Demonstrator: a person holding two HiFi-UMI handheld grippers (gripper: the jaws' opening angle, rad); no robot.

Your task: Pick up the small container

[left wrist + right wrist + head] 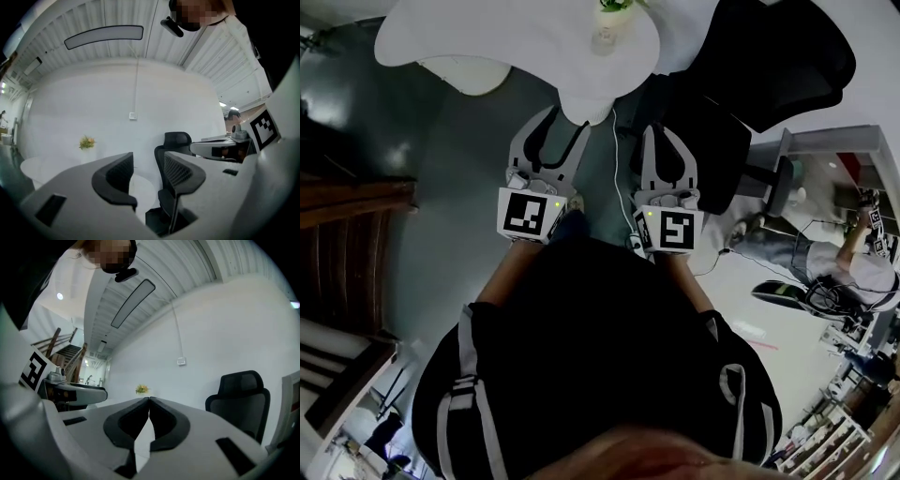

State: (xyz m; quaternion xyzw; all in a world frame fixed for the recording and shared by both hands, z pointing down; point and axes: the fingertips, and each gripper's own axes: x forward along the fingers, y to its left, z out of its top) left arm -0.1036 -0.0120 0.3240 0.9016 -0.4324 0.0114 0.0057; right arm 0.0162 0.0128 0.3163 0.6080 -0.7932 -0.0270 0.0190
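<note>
Both are short of the white table (487,37) — I'd ease the left gripper (565,120), jaws apart and empty, level around the small container (605,36), the right gripper (661,129) — jaws together, empty — held clear.

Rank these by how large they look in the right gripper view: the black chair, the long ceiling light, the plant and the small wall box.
1. black chair
2. long ceiling light
3. plant and small wall box: both tiny and far off, too alike to rank.
</note>
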